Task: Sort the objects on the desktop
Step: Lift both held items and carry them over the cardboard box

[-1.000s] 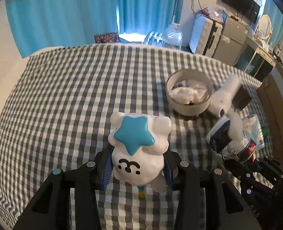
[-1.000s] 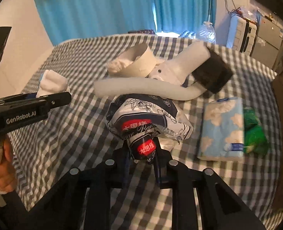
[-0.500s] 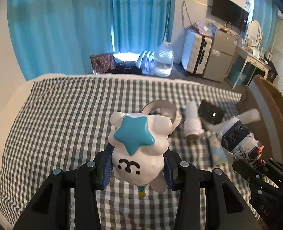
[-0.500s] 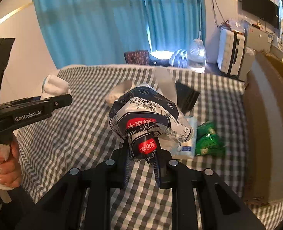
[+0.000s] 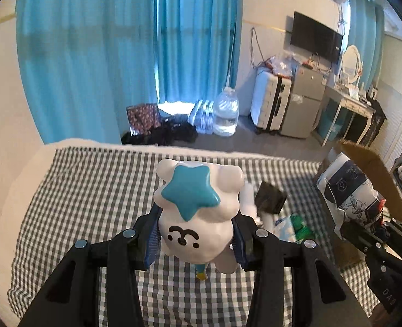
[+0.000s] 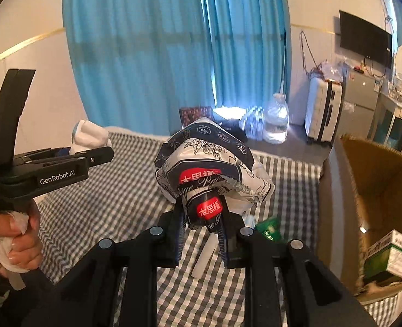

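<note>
My left gripper [image 5: 197,234] is shut on a white toy figure with a blue star [image 5: 198,209] and holds it up above the checked table [image 5: 92,204]. It also shows in the right wrist view [image 6: 88,136]. My right gripper [image 6: 202,218] is shut on a crumpled white, navy and red printed packet [image 6: 209,169], lifted above the table beside an open cardboard box [image 6: 378,190]. The packet also shows at the right of the left wrist view [image 5: 350,190].
The cardboard box holds a green and white carton [image 6: 389,256]. On the table lie a green packet [image 6: 269,227], a white hair dryer with a black end [image 5: 269,199] and a tissue pack [image 5: 285,227]. The table's far edge borders open floor.
Both grippers rose and tilted up with their loads. The bowl and hair dryer dropped low or out of sight. The cardboard box came into the right wrist view.
</note>
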The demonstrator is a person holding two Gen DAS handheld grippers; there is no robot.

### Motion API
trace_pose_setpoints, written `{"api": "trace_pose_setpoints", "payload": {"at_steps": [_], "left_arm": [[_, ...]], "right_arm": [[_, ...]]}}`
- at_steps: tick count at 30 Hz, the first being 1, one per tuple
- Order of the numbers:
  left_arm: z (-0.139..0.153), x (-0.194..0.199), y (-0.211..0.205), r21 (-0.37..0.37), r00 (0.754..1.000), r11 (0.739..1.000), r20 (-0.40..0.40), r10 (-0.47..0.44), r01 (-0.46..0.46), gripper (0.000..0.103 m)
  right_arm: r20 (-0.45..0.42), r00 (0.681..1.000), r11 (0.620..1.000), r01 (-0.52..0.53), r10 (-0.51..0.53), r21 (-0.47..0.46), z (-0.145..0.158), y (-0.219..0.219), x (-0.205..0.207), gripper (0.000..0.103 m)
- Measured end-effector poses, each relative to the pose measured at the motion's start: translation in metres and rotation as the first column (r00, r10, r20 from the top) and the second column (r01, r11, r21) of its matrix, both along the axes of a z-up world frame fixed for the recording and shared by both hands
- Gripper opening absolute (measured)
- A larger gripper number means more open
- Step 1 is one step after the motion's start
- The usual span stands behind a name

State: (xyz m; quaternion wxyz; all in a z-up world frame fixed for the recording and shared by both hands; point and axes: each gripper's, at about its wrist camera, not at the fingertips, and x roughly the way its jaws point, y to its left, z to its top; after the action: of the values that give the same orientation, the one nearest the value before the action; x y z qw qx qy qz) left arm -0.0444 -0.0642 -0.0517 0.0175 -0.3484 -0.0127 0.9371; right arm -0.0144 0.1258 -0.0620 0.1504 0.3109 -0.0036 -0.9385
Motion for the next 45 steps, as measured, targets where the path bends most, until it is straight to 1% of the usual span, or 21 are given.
{"api": "trace_pose_setpoints", "payload": {"at_steps": [6,12,17,21,25,32,34,35,36,37,41,45], "left_arm": [[0.025,0.01,0.008,0.004,0.999,1.0,-0.05,-0.018,0.018,0.045],[0.043,0.019,0.025,0.007,0.995,0.999,-0.088,-0.047,0.048,0.045],[0.055,0.023,0.045,0.009,0.99,0.997,-0.116,-0.075,0.077,0.045],[0.063,0.021,0.066,0.018,0.987,0.995,-0.131,-0.098,0.101,0.045],[0.066,0.021,0.087,0.025,0.982,0.99,-0.139,-0.131,0.136,0.045],[0.067,0.023,0.134,0.021,0.968,0.979,-0.151,-0.199,0.204,0.045],[0.066,0.023,0.15,0.005,0.963,0.975,-0.158,-0.218,0.222,0.045],[0.065,0.022,0.157,-0.008,0.961,0.974,-0.16,-0.224,0.226,0.045],[0.063,0.021,0.166,-0.023,0.959,0.972,-0.161,-0.233,0.233,0.045],[0.06,0.019,0.174,-0.024,0.956,0.969,-0.157,-0.248,0.248,0.045],[0.054,0.014,0.201,-0.012,0.947,0.958,-0.146,-0.284,0.286,0.045],[0.051,0.011,0.23,-0.001,0.936,0.947,-0.148,-0.318,0.321,0.045]], "right_arm": [[-0.037,0.999,1.0,0.012,-0.012,0.014,0.022,0.005,0.012,0.02],[-0.056,0.998,1.0,0.027,-0.027,-0.009,0.041,0.022,0.025,0.02],[-0.098,0.994,0.998,0.053,-0.054,-0.014,0.058,0.049,0.033,0.02],[-0.123,0.989,0.996,0.087,-0.086,0.003,0.069,0.071,0.04,0.02],[-0.147,0.981,0.991,0.132,-0.127,0.023,0.078,0.094,0.047,0.02],[-0.183,0.965,0.98,0.197,-0.189,0.027,0.087,0.128,0.06,0.021],[-0.193,0.956,0.97,0.237,-0.223,0.054,0.088,0.135,0.066,0.021],[-0.213,0.945,0.957,0.275,-0.25,0.093,0.087,0.141,0.068,0.021],[-0.227,0.939,0.951,0.288,-0.259,0.108,0.091,0.143,0.076,0.021],[-0.237,0.934,0.947,0.299,-0.266,0.116,0.091,0.149,0.08,0.021],[-0.239,0.92,0.933,0.343,-0.31,0.111,0.091,0.181,0.086,0.021],[-0.23,0.915,0.926,0.362,-0.332,0.102,0.085,0.202,0.086,0.021]]}}
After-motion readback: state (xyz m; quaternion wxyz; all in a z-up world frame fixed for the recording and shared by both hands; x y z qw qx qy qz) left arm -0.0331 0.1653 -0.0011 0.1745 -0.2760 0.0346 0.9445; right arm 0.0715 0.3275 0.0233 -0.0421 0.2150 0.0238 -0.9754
